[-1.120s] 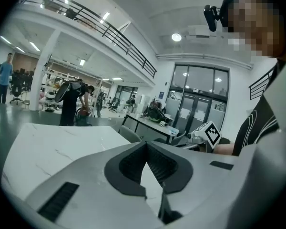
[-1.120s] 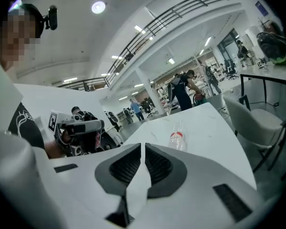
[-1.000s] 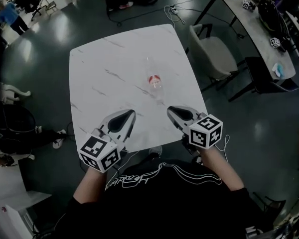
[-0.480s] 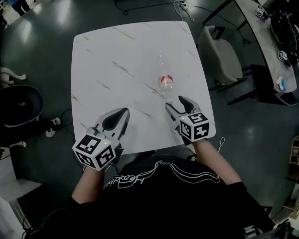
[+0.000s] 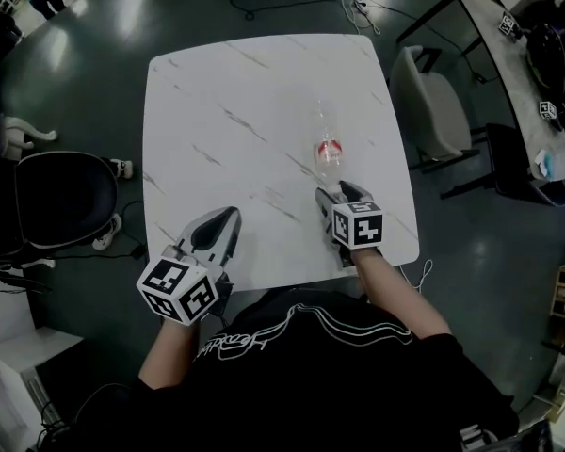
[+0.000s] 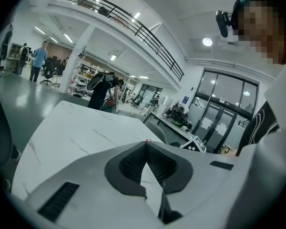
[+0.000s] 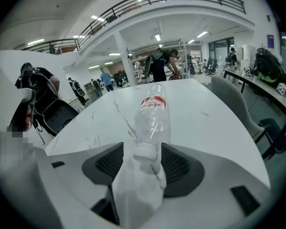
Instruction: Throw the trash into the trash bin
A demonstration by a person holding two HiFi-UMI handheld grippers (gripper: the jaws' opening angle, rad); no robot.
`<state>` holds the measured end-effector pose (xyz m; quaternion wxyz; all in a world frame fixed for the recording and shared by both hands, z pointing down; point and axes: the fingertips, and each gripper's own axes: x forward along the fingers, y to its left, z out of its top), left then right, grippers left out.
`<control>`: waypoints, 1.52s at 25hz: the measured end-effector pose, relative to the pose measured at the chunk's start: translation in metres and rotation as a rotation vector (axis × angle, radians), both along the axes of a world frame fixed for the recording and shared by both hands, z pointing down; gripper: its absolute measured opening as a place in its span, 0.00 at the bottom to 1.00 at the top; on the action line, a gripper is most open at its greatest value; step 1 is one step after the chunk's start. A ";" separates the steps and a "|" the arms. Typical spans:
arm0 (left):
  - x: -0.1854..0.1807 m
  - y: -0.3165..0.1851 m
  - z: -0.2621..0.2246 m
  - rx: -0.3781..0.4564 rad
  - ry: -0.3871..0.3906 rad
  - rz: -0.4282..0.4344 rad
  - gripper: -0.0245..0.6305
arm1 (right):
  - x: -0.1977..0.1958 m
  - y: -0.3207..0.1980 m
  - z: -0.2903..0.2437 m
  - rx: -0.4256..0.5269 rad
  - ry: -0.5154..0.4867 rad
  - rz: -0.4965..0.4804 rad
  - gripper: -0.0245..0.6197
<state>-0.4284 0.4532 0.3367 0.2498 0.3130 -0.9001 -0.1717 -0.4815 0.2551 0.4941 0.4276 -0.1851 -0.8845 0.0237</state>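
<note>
My right gripper has just come forward over the table from the near edge, where it sat a second ago, and dropped toward the clear plastic bottle. Its jaws have just been opening and now stand wide apart. In the right gripper view the bottle's white cap and neck lie between the two pads, but neither pad presses on them, so I read this as a reach lined up and not yet a grip. The bottle lies on its side on the table close to the right edge, nearer the near right corner than the far one, with the cap end pointing back at me. My left gripper has its jaws together with nothing in them and hangs over the near edge, left of the middle. I judge the task is at its first step: closing on the neck comes next, and the smooth round plastic may slip. I cannot pick out a trash bin in any view.
</note>
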 end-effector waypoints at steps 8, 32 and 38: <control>0.000 0.001 0.000 -0.017 -0.019 0.017 0.05 | -0.004 0.000 0.012 -0.027 0.028 0.041 0.39; -0.005 -0.113 -0.007 -0.045 -0.016 0.256 0.05 | 0.017 -0.086 -0.092 -0.265 -0.302 0.204 0.32; 0.013 -0.187 -0.010 -0.035 -0.021 0.406 0.05 | 0.061 -0.160 -0.133 -0.296 -0.412 0.347 0.32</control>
